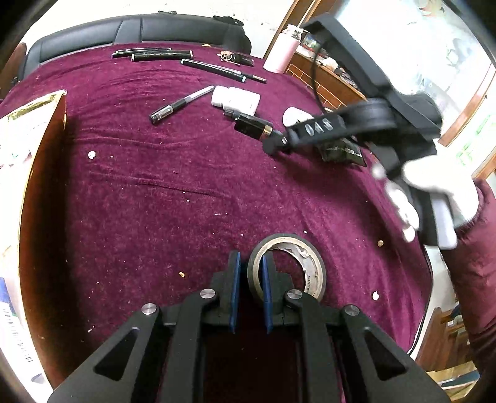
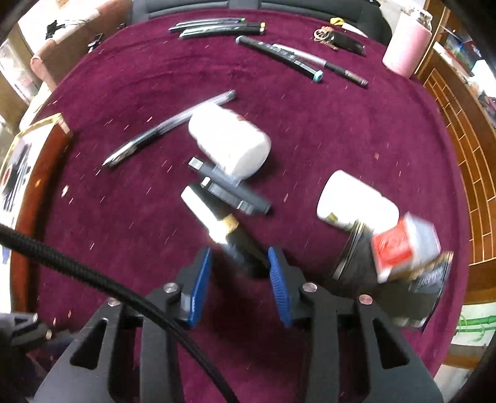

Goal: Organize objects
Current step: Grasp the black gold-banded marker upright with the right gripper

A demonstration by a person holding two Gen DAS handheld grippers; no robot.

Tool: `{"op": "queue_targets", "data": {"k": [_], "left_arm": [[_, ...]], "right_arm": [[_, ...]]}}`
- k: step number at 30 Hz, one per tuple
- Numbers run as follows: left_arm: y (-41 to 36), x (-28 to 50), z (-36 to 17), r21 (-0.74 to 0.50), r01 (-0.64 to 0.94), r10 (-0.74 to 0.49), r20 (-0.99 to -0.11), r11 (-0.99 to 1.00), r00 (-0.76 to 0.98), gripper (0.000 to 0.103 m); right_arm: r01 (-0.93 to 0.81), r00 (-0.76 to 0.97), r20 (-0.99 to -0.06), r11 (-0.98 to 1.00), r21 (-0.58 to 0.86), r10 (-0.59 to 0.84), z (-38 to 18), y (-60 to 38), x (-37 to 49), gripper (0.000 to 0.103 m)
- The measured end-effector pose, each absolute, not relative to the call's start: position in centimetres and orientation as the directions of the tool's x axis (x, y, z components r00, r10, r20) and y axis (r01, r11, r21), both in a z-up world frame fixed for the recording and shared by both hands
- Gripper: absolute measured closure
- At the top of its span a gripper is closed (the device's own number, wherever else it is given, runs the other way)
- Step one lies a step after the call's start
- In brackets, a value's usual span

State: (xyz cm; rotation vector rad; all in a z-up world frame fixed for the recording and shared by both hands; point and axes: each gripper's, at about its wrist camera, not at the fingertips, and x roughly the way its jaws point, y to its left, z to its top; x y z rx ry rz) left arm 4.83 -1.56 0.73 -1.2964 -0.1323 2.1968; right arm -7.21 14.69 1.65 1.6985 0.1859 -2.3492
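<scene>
Two grippers on the maroon cloth [image 1: 155, 192], and the right wrist view is pretty smeared, so half the stuff there is hard to read. Your left gripper [image 1: 250, 272] has its blue pads either side of the near wall of the tape roll [image 1: 286, 266], one pad outside, one inside the core; looks pinched on it. Your right gripper [image 2: 240, 272] is spread wide, with the black end of a battery [image 2: 228, 228] sitting between the fingers, pads not touching it that I can see. Beyond the battery from you: a black clip-like thing [image 2: 231, 193], then a white bottle [image 2: 229, 142] lying over its far end. Right of the battery there's another white bottle [image 2: 356, 201] and a red-and-white box [image 2: 403, 248], blurred, partly covering something dark. Pens [image 2: 217, 28] sit way past the battery.
</scene>
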Motion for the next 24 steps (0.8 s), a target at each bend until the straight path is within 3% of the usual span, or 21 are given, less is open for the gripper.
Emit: {"op": "queue_targets", "data": {"k": [4,9,12,15,19,22,24], "left_arm": [[-1.4,4.8,0.8,-0.353,-0.425,0.515,-0.774,-0.834,-0.369,0.092],[-1.0,4.9,1.0,-0.327,-0.428,0.493,-0.788,-0.843,-0.369,0.09],[-0.3,4.7,1.2,-0.298,-0.436,0.471,-0.802,-0.849,-0.368,0.087],[1.1,4.7,1.4,-0.281,-0.475,0.475,-0.803,-0.834,-0.359,0.061],[4.4,6.3,1.0,-0.183,-0.594,0.459,-0.815,-0.783,-0.354,0.001],[6.8,7.4,0.2,-0.004,-0.642,0.338,-0.853,-0.767,-0.398,0.002],[6.5,7.0,0.3,-0.028,-0.641,0.357,-0.848,-0.767,-0.391,0.002]], "right_arm": [[0.291,-0.286,-0.949,-0.955,0.046,-0.133,1.8,14.2,-5.0,0.068],[0.253,-0.407,-0.913,-0.963,-0.095,-0.017,3.1,14.2,-4.8,0.068],[0.248,-0.395,-0.918,-0.966,-0.077,-0.028,2.6,13.9,-6.0,0.068],[0.263,-0.416,-0.909,-0.96,-0.092,-0.027,2.0,12.8,-6.9,0.068],[0.253,-0.407,-0.911,-0.966,-0.048,-0.061,1.6,13.0,-7.6,0.067],[0.252,-0.382,-0.917,-0.968,0.017,-0.116,1.6,13.7,-8.0,0.066],[0.241,-0.387,-0.916,-0.971,0.01,-0.106,1.5,13.3,-8.1,0.066]]}}
